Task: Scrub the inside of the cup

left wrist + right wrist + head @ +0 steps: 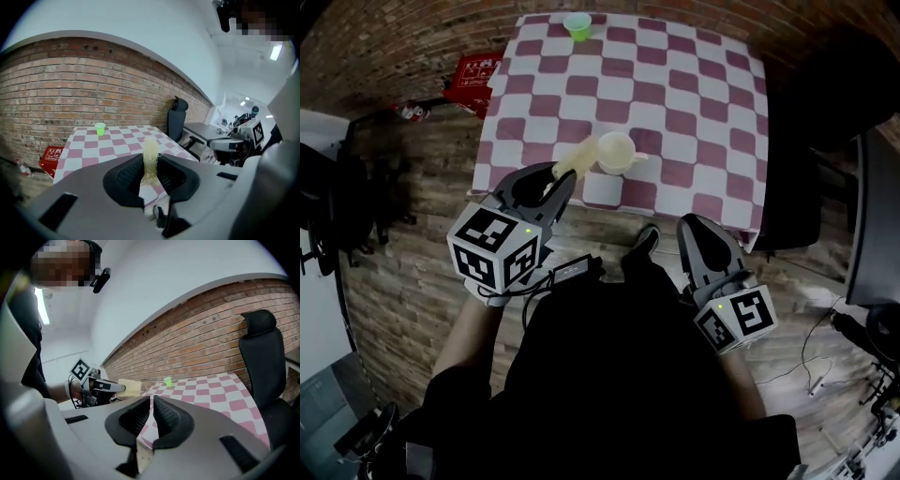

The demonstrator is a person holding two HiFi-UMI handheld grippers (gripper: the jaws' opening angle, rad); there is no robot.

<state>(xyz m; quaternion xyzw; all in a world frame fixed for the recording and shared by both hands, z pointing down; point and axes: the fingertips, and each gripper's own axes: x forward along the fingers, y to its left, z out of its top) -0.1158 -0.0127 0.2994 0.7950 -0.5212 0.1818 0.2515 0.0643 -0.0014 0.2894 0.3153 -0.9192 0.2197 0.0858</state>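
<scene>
A cream cup point(616, 152) with a handle stands upright near the front edge of the checkered table point(694, 103). My left gripper point(561, 180) is shut on a pale yellow sponge point(577, 157), which sticks out past the jaws beside the cup's left rim, outside the cup. In the left gripper view the sponge point(150, 158) stands edge-on between the pads of the left gripper point(150, 164). My right gripper point(696, 227) hangs off the table's front right, shut and empty. In its own view the right gripper point(151, 403) has its jaws closed together with nothing between them.
A small green cup point(577, 25) stands at the table's far edge, also seen as the green cup point(100, 128) and the green cup point(167, 381). A black office chair point(262, 348) is at the table's right. A red box point(472, 80) lies on the floor at left.
</scene>
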